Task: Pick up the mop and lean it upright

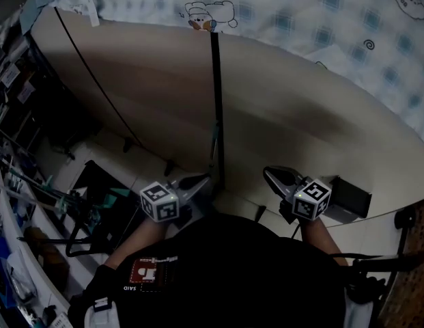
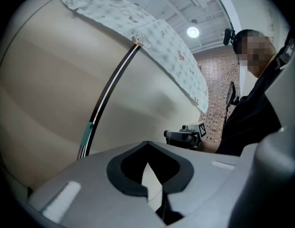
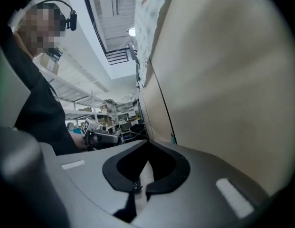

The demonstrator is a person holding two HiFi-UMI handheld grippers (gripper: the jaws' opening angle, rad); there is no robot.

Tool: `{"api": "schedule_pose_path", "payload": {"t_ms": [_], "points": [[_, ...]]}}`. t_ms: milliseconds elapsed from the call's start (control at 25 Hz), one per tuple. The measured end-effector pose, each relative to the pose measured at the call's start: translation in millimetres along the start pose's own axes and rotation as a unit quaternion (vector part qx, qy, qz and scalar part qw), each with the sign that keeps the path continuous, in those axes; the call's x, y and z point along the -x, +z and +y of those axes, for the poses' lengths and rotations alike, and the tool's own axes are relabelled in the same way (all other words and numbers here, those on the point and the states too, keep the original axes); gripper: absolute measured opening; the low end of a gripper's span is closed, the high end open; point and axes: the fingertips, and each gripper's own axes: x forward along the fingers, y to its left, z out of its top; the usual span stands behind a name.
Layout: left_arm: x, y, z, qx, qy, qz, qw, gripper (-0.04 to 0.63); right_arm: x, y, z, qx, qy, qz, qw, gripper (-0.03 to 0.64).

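Upright against beige panel [image 1: 300,115]: thin black teal-collared mop pole [image 1: 215,101], nearer left gripper [image 1: 205,179] than right gripper [image 1: 269,173]; both jaws together, empty.

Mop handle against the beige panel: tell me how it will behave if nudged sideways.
The mop handle looks long, thin and straight, so probably stiff and fairly light. It leans on the smooth beige panel with nothing visible bracing it, so a sideways nudge would likely make it slide and topple.

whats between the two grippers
The mop handle, leaning on the beige panel, stands between left gripper and right gripper, nearer the left, in the head view.
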Motion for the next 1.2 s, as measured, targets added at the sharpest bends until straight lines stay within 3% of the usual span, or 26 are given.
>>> {"api": "schedule_pose_path", "payload": {"t_ms": [200,400,640,800,1000,1200], "points": [[-2,11,35,0.004,-0.020,0.007,0.9998,0.002,-22,0,-17,-0.003,-0.033,0.001,0.999,0.015],[10,26,92,-0.002,-0.075,0.022,0.9970,0.002,-74,7,-15,0.007,-0.078,-0.008,0.997,0.014],[55,46,179,-0.019,-0.154,0.071,0.9853,0.002,-159,32,-3,-0.028,-0.170,-0.063,0.983,0.015],[80,60,223,-0.033,-0.189,0.098,0.9764,0.002,-201,40,19,-0.027,-0.211,-0.065,0.975,0.015],[86,64,235,-0.029,-0.206,0.095,0.9734,0.002,-206,33,35,-0.033,-0.240,-0.060,0.968,0.015],[79,50,207,-0.024,-0.199,0.089,0.9757,0.002,-177,29,34,-0.027,-0.236,-0.062,0.969,0.015]]}}
